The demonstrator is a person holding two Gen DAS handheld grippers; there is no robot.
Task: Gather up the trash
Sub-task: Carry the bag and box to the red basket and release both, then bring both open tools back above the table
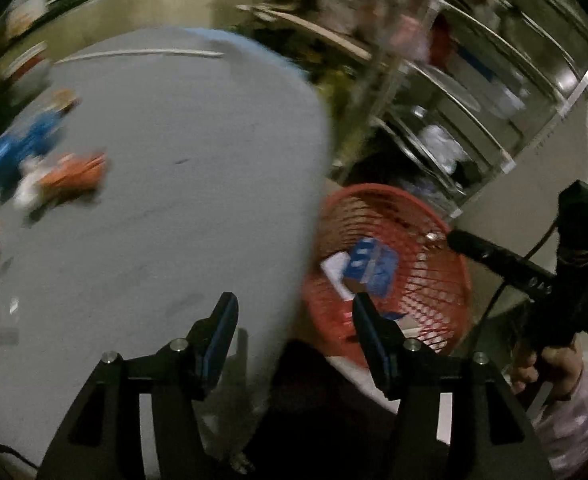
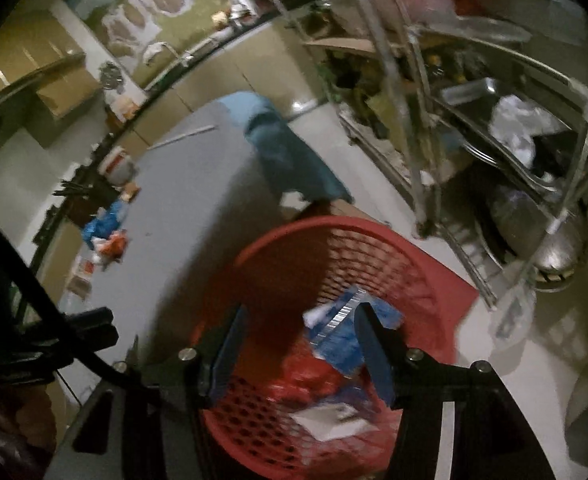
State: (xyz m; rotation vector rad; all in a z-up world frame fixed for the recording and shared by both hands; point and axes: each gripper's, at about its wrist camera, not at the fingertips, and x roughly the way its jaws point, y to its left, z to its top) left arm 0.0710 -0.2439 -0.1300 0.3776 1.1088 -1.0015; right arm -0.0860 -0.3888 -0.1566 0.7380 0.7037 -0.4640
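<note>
Both tongs spread and empty, right gripper [image 2: 299, 344] over red basket [image 2: 433, 276], left gripper [image 1: 294, 336] at table edge [image 1: 313, 184]; blurred swing risks missing far-left wrappers [image 1: 74, 174].

A metal wire rack [image 2: 493, 128] is standing ahead and to the right of the claw, its shelves [image 1: 473, 92] holding a white crumpled bag [image 2: 513, 124] and blurred clutter. A blue cloth [image 2: 290, 152] is hanging off the far edge of the grey table [image 1: 174, 200] ahead. Beige cabinets [image 2: 26, 68] are lining the wall far left.
</note>
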